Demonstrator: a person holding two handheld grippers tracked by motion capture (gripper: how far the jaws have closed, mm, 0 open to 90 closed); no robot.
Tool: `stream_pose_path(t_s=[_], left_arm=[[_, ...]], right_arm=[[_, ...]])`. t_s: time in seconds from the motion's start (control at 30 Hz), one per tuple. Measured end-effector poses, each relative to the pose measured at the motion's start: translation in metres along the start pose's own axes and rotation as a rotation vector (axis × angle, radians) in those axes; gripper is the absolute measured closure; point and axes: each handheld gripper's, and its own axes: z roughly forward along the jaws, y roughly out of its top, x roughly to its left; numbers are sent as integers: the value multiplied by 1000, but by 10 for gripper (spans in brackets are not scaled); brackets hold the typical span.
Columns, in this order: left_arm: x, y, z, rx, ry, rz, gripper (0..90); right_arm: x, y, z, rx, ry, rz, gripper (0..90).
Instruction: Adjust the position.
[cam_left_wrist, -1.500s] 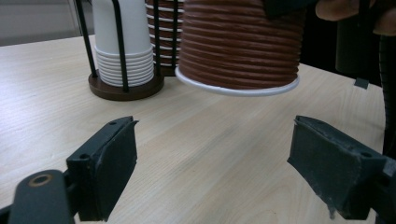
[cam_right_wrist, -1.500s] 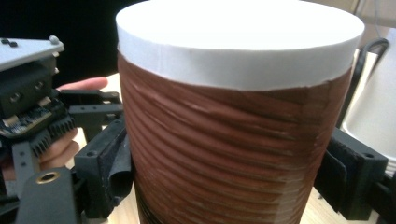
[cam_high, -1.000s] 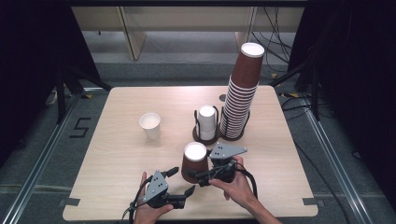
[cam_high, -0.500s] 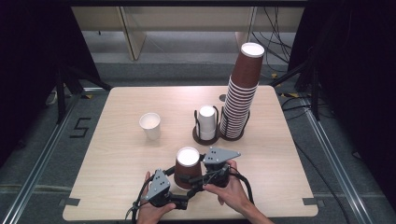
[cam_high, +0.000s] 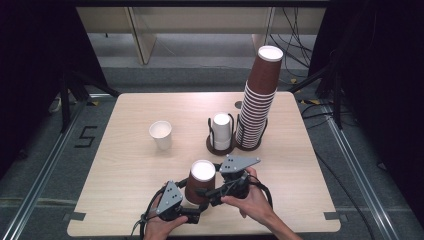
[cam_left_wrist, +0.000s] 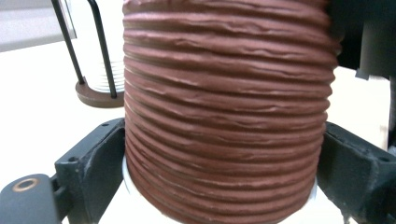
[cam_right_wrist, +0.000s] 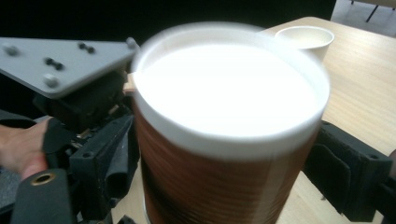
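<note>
Near the table's (cam_high: 130, 165) front edge, a ribbed brown paper cup (cam_high: 201, 181) stands upright between both grippers: the left gripper (cam_high: 192, 210) has its jaws around the cup's base, closing in after opening wide, while the right gripper (cam_high: 210, 192) has spread wider, its jaws flanking the upper wall. Whether either pad actually presses the cup I cannot tell. With both grips that loose, a nudge from either hand could tip the light cup, or a harder squeeze could crumple its wall.

Paper, wood and black plastic, mostly matt.
Ribbed, rough brown paper on the cup (cam_left_wrist: 229, 112), smooth white inside; pale matt wood grain on the table (cam_high: 125, 170); plain white paper cup (cam_high: 161, 134); thin black metal, probably, on the holder (cam_high: 220, 131); matt plastic jaws, flat grey plates.
</note>
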Motion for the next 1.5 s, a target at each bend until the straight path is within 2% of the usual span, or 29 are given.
stream_pose_path(t_s=[0.03, 0.13, 0.17, 0.23, 0.27, 0.33, 0.37, 0.5, 0.57, 0.67, 0.7, 0.73, 0.8, 0.87, 0.9, 0.93, 1.0, 1.07, 1.1, 1.13, 1.17, 1.27, 1.3, 1.33, 1.37, 1.4, 1.43, 1.47, 1.5], left_arm=[[0, 0, 0, 8, 2, 10, 97], [0, 1, -1, 43, -10, 50, 98], [0, 2, -1, 48, -10, 69, 98], [-1, 2, -2, 62, -17, 84, 99], [-1, 3, -2, 62, -23, 87, 99], [-1, 3, -2, 71, -23, 107, 99], [-1, 4, -3, 91, -26, 125, 99], [0, 3, -3, 92, -39, 127, 93], [1, 2, -2, 61, -45, 111, 77], [2, 1, -4, -10, -47, 87, 43], [2, 2, -5, -28, -42, 83, 39], [2, 2, -6, -46, -43, 81, 36], [1, 1, -4, -96, -52, 63, 30], [-2, 1, -3, -107, -40, 56, 35], [-2, 1, -3, -114, -38, 48, 36], [-2, 2, -4, -106, -42, 50, 38], [-1, 2, -5, -125, -42, 55, 42], [0, 3, -7, -120, -46, 67, 43], [1, 3, -6, -135, -52, 62, 47], [1, 3, -8, -111, -48, 63, 55], [2, 3, -7, -125, -55, 65, 64], [3, 4, -8, -94, -59, 75, 89], [4, 6, -9, -71, -65, 83, 93], [4, 6, -10, -60, -66, 92, 97], [4, 7, -10, -50, -68, 108, 101], [5, 7, -11, -32, -71, 116, 105], [5, 8, -11, -15, -70, 126, 107], [5, 8, -11, -10, -76, 134, 110], [5, 8, -11, 0, -91, 144, 110]], right_arm=[[0, 3, -4, 19, 11, 3, 153], [-2, 8, -11, 21, 12, -14, 154], [-3, 10, -13, 36, 13, -33, 155], [-4, 12, -16, 40, 7, -39, 155], [-4, 12, -17, 49, 23, -38, 156], [-5, 12, -18, 65, 29, -36, 193], [-6, 12, -19, 69, 25, -48, 204], [-7, 10, -17, 83, 47, -12, 222], [-8, 10, -18, 78, 52, 0, 230], [-11, 12, -22, 49, 61, 57, 240], [-12, 13, -23, 17, 68, 52, 241], [-13, 14, -26, 11, 61, 59, 241], [-14, 14, -27, -30, 101, 97, 242], [-12, 15, -28, -35, 113, 138, 242], [-12, 16, -28, -35, 108, 113, 242], [-11, 16, -28, -44, 115, 117, 242], [-12, 16, -30, -44, 110, 116, 242], [-14, 15, -30, -55, 125, 138, 241], [-15, 14, -30, -57, 132, 153, 241], [-16, 14, -30, -56, 123, 150, 240], [-17, 13, -30, -55, 130, 156, 238], [-18, 13, -30, -29, 137, 146, 232], [-18, 14, -31, -28, 125, 130, 227], [-18, 14, -30, -31, 136, 117, 220], [-17, 15, -31, -12, 126, 104, 208], [-16, 16, -33, 12, 94, 71, 189], [-16, 17, -33, 11, 83, 40, 172], [-16, 19, -35, 41, 64, 0, 163], [-15, 19, -37, 53, 65, -14, 166]])
